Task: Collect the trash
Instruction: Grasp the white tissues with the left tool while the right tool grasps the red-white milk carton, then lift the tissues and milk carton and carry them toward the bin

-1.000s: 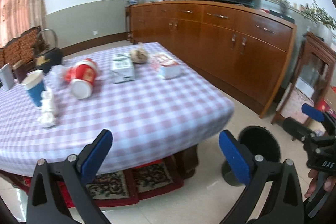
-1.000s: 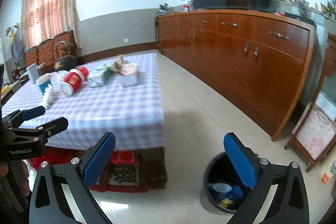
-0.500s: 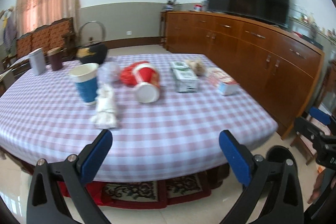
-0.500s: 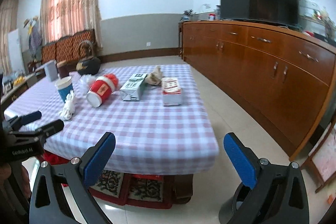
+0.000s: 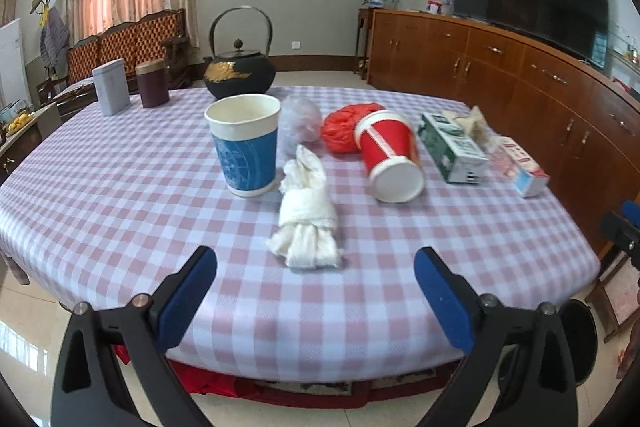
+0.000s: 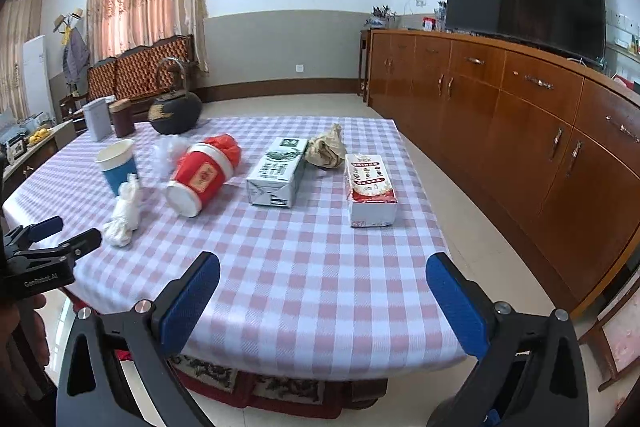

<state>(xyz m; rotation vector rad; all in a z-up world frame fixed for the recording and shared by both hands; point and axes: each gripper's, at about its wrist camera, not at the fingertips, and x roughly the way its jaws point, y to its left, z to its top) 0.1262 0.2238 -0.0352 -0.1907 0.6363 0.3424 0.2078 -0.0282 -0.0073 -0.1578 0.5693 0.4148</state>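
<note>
Checked tablecloth (image 5: pixel 120 195) carries the trash: white tissue wad (image 5: pixel 306 215) nearest, blue paper cup (image 5: pixel 245 143) upright at its 11 o'clock, red cup (image 5: pixel 390 157) toppled at 1 o'clock. Left gripper (image 5: pixel 316 297) and right gripper (image 6: pixel 322 301) both gape, empty. Best approach, judged: lower left fingers astride the wad, then pinch its middle.

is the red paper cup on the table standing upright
No, the red paper cup lies on its side on the checked tablecloth, base toward the camera.
</note>
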